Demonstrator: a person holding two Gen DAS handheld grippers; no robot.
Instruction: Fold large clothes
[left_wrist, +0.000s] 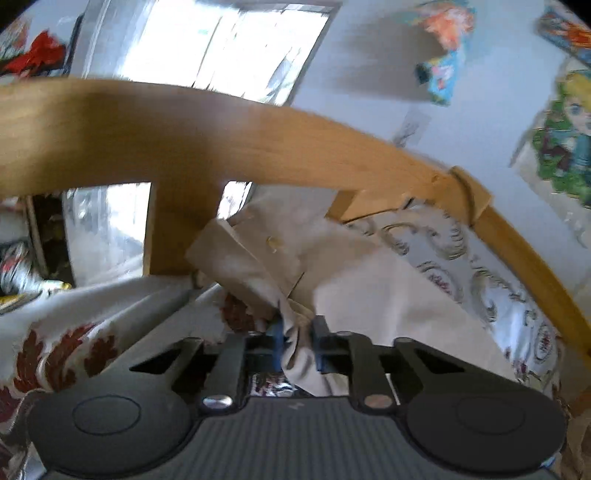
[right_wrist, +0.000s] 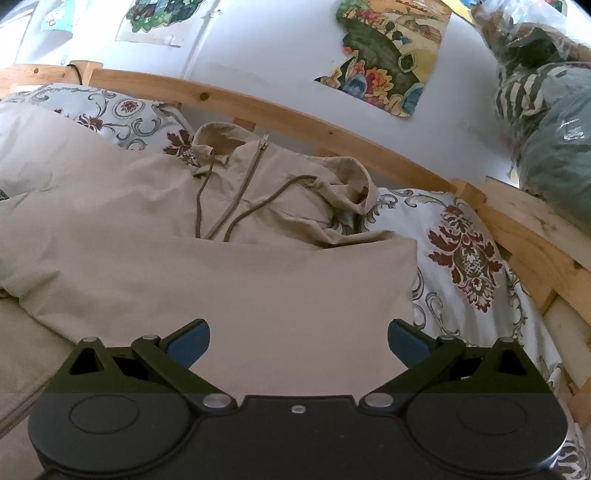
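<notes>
Nearest me, my left gripper (left_wrist: 297, 345) pinches a bunch of the beige jacket (right_wrist: 207, 266) at lower centre; my right gripper (right_wrist: 298, 345) gapes empty over the jacket spread on the bed (right_wrist: 465, 251). I'd lift slowly, keeping the fabric clear of the wooden rail (left_wrist: 207, 140).

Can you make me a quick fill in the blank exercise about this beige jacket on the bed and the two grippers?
1. The left gripper is shut on a bunch of ____ fabric.
2. The right gripper hovers over the jacket with its fingers ____.
3. The jacket lies on a floral bedspread inside a ____ bed frame.
4. Two drawstrings hang beside the jacket's ____.

Missing words: beige; open; wooden; zipper
</notes>
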